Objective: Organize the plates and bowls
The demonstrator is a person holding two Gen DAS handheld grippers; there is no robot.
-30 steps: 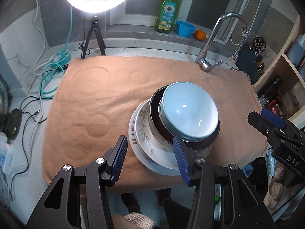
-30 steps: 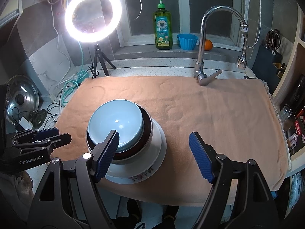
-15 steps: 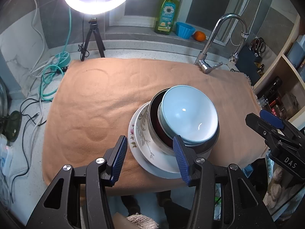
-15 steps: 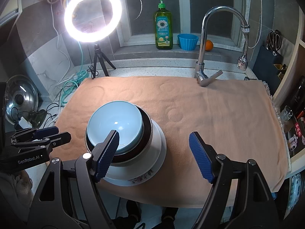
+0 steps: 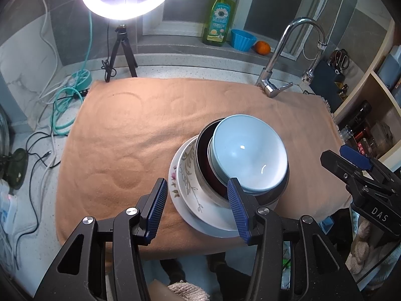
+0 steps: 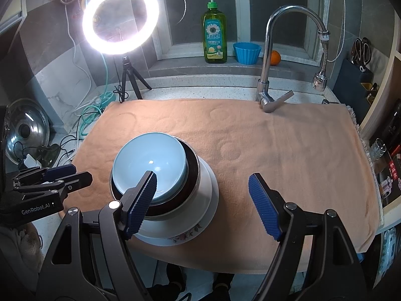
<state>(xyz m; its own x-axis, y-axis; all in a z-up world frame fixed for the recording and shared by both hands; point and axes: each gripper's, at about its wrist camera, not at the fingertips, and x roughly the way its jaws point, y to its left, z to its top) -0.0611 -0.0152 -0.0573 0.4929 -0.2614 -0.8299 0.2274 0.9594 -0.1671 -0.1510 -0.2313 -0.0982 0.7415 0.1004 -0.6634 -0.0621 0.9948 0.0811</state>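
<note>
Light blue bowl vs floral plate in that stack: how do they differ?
The light blue bowl is deep, plain and on top; the floral plate is shallow, white with flower print, wider, and at the bottom. A dark bowl sits between them. Both are round, upright and stacked on the towel.

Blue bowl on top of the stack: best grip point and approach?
Pinch the blue bowl by its rim, one finger inside, one outside. It sits upright, nested in the dark bowl, so only the lip stands clear. Probably come from above on the near edge, where the open right gripper hovers.
</note>
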